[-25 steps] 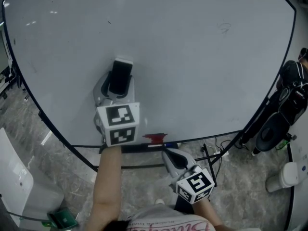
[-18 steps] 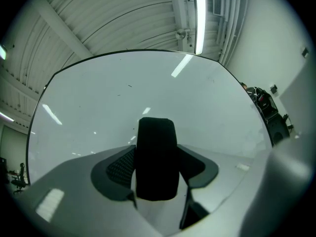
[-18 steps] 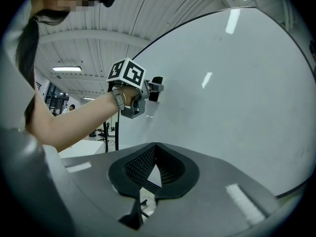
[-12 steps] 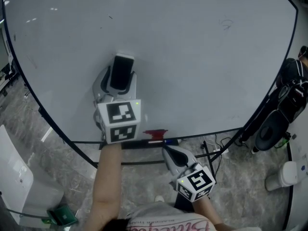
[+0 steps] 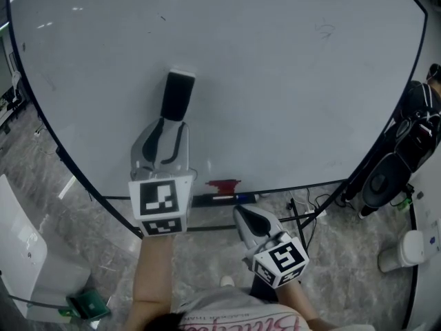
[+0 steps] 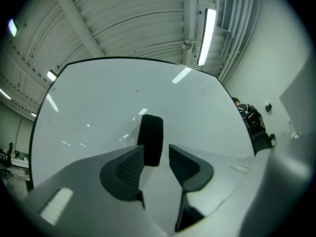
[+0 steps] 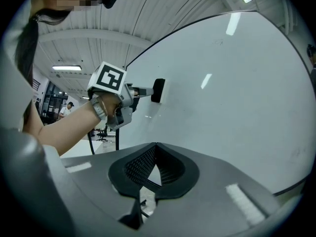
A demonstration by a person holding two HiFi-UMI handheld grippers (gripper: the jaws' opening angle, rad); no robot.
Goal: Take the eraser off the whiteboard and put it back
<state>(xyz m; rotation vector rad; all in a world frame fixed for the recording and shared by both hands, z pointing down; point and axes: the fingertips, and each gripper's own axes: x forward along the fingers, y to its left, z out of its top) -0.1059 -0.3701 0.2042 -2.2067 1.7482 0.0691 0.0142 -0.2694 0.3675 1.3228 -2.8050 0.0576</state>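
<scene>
Evidently the left claw (image 5: 169, 126) has just let go. A moment back the eraser (image 5: 178, 95) sat deep between its jaws, well down toward the marker cube. Now it stands clear ahead of the tips, upright on the whiteboard (image 5: 289, 102) with nothing holding it. The claw has drawn back and down from the board. Its jaws had spread wide for the release and have just been closing to a middling gap, with nothing between the pads. From the claw's own camera, the eraser's lower end shows just beyond the left tip. Whether that tip grazes it I cannot tell, but nothing is pressing on it. The right claw (image 7: 154, 149) hangs lower and off to the side of the left one, jaws closed together on nothing, and it hasn't stirred. To my eye the eraser is back on the board and staying put by itself. That reads as the put-back done, with only the retreat of the left claw left.
</scene>
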